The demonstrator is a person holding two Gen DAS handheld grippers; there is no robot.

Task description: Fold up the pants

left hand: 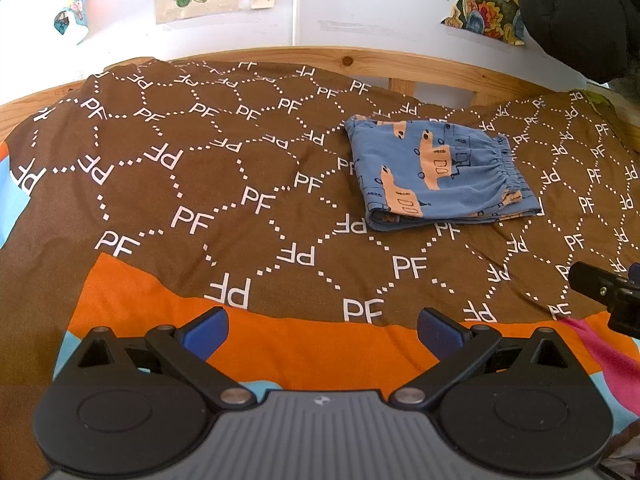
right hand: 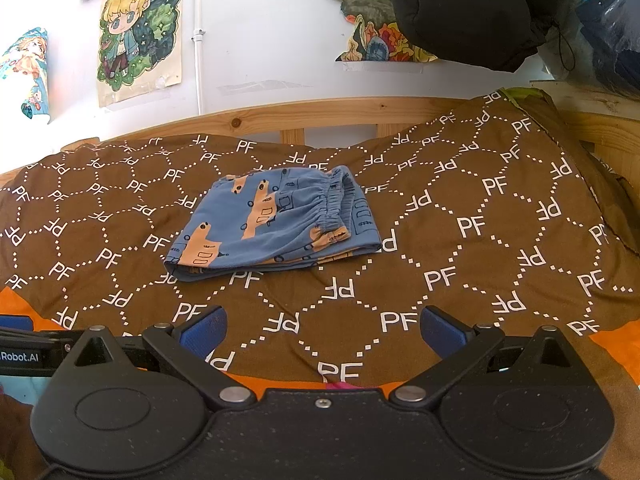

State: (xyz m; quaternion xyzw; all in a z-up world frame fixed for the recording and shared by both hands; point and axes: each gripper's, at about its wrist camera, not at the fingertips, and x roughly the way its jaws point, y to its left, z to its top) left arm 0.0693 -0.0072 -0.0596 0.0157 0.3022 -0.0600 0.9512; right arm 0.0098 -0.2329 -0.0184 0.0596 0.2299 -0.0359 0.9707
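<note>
Two tongs: the left tongs (left hand: 322,330) and right tongs (right hand: 323,328) both hang spread wide over the near edge of the bed, pinching nothing and touching no cloth.
Pants: the blue pants (left hand: 436,176) with a tan vehicle print lie on the brown bedspread (left hand: 180,168) as a compact stack of layers, well ahead of both tongs; seen again in the right wrist view (right hand: 272,228).
Fold state: folded edges face the near side, and the elastic waistband (right hand: 334,200) sits gathered on top toward the right; judging by this, the folding looks complete or nearly so.
Why placed so: the bundle rests flat on a smooth stretch of the spread, away from the wooden bed rail (left hand: 360,58), which likely keeps the layers from sliding apart.
Why tongs held so: spread and well apart from the pants, they look withdrawn from the work, not poised for a grasp.
Writing on spread: "PF" repeated in white, within dotted hexagons.
Writing on rig: "Robot.AI" on a black part (right hand: 20,357) at the left edge of the right wrist view; earlier letters are cut off.
Wall: cartoon posters (right hand: 140,32), no legible text.
</note>
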